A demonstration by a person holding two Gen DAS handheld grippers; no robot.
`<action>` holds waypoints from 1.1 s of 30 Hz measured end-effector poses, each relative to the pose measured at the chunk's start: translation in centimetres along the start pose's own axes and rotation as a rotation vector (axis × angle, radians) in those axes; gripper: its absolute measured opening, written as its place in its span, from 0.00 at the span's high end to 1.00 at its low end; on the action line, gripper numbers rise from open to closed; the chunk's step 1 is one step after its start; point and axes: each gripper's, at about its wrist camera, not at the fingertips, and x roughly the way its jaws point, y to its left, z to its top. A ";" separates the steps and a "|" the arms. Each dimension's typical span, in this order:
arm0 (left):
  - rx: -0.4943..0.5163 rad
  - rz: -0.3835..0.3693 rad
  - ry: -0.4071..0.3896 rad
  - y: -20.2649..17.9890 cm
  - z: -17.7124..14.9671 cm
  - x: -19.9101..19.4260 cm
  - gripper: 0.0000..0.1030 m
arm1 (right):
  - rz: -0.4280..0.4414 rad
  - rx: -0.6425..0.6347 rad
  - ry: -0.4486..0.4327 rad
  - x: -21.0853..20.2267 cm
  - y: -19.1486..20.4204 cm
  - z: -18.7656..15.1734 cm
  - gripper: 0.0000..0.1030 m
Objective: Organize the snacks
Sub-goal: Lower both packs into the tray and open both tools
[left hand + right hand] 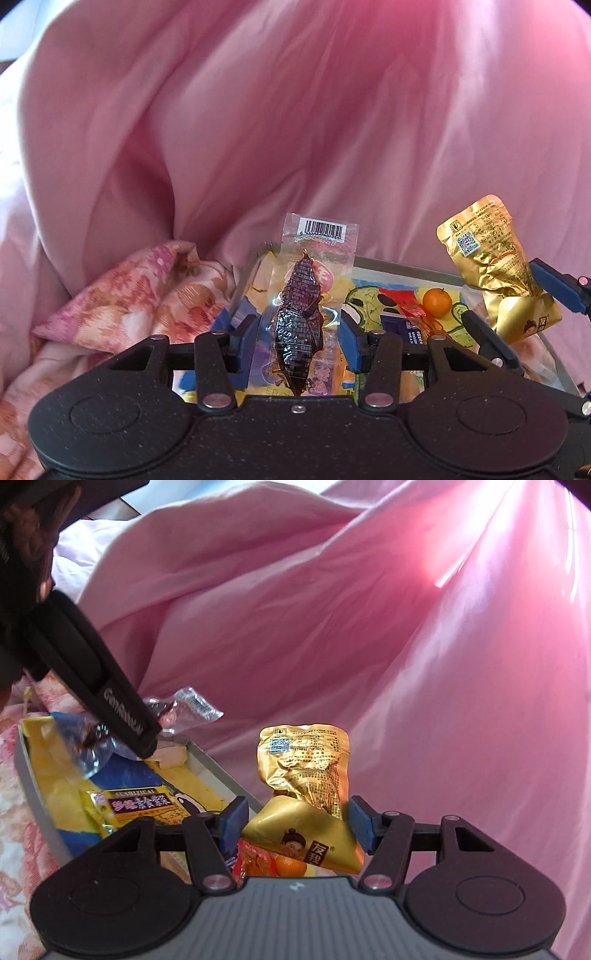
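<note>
A clear packet [308, 314] with a dark snack is clamped upright between the pads of the left gripper [301, 332], above the tray [406, 267]. A gold pouch [308, 794] is gripped by the right gripper [295, 821], raised beside the tray's edge, over an orange [291, 864].

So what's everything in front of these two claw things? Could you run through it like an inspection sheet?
Surface: a grey-rimmed tray with a cartoon-print floor, on floral bedding.
Job's things: clear packet, gold pouch, mandarin, yellow packet, red wrapper.
Clutter: nothing seen.
Grippers: left gripper shut on the clear packet; right gripper shut on the gold pouch.
Cables: nothing seen.
Surroundings: pink quilt.
</note>
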 end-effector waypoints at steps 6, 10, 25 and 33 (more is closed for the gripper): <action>-0.015 0.002 0.039 -0.4 -0.5 1.3 0.53 | 0.013 -0.013 0.024 0.3 0.0 -0.3 0.38; -0.027 -0.001 0.059 -0.2 -0.8 1.7 0.53 | 0.036 -0.005 0.045 1.2 0.4 -0.6 0.38; -0.034 0.008 0.105 0.1 -1.4 2.8 0.52 | 0.076 -0.003 0.108 2.2 0.7 -0.8 0.37; -0.069 0.005 0.075 0.6 -1.0 2.6 0.32 | 0.073 0.044 0.106 3.0 -0.8 0.5 0.18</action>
